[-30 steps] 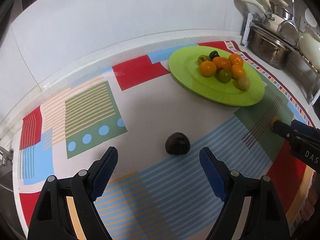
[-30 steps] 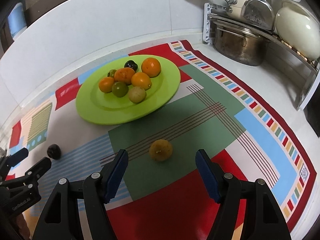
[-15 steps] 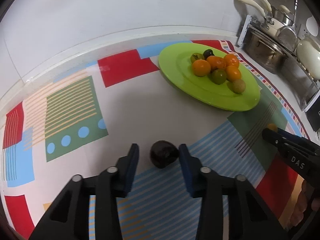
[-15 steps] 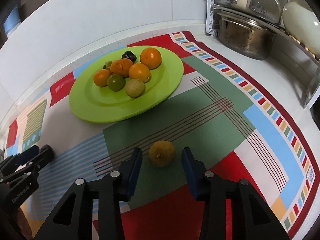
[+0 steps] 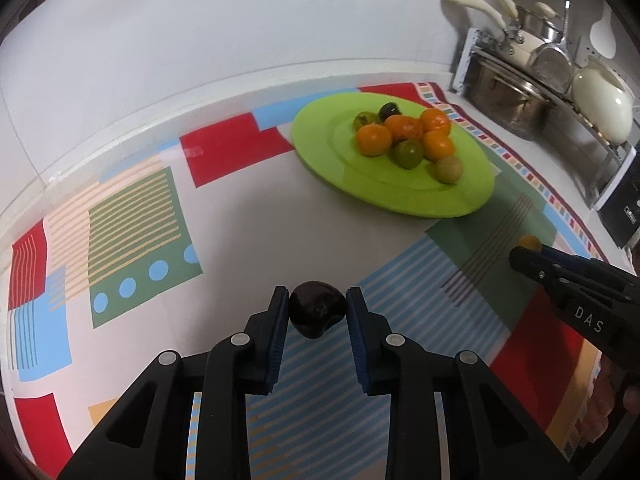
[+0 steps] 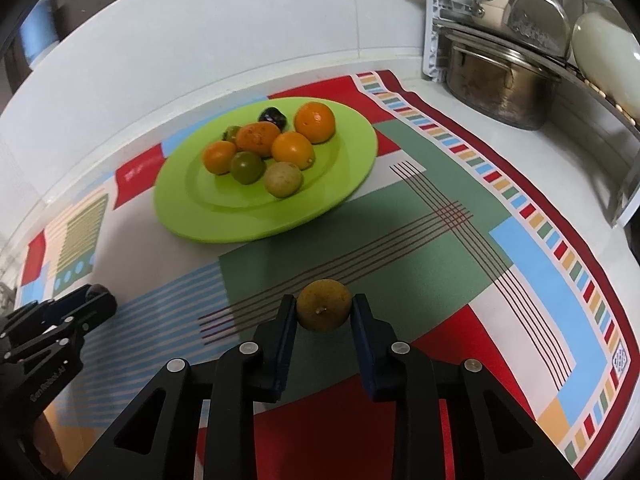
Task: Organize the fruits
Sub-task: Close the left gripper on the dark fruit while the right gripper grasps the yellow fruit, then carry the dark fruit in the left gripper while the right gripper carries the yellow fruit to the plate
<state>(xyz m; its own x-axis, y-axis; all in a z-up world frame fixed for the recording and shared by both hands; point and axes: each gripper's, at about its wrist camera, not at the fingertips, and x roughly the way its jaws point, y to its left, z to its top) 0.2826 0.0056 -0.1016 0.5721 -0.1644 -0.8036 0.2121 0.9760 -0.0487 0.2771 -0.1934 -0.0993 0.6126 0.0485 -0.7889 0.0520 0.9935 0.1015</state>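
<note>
A green plate (image 5: 320, 148) holds several orange, green and dark fruits at the back of a colourful mat; it also shows in the right wrist view (image 6: 192, 216). My left gripper (image 5: 318, 308) is shut on a dark purple fruit (image 5: 316, 312) low over the mat's blue stripes. My right gripper (image 6: 323, 312) is shut on a yellow-brown fruit (image 6: 323, 306) over the green patch, in front of the plate. Each gripper shows in the other's view: the right one (image 5: 520, 254) and the left one (image 6: 98, 296).
A metal rack (image 6: 436, 40) with a steel pot (image 6: 500, 84), pans and a cream kettle (image 5: 600, 100) stands at the back right. A white wall (image 5: 200, 40) runs behind the mat (image 6: 520, 240). A dark appliance (image 5: 624, 208) stands at the right.
Both grippers moved forward around their fruits and closed: the left jaws onto the dark purple fruit, the right jaws onto the yellow-brown fruit.
</note>
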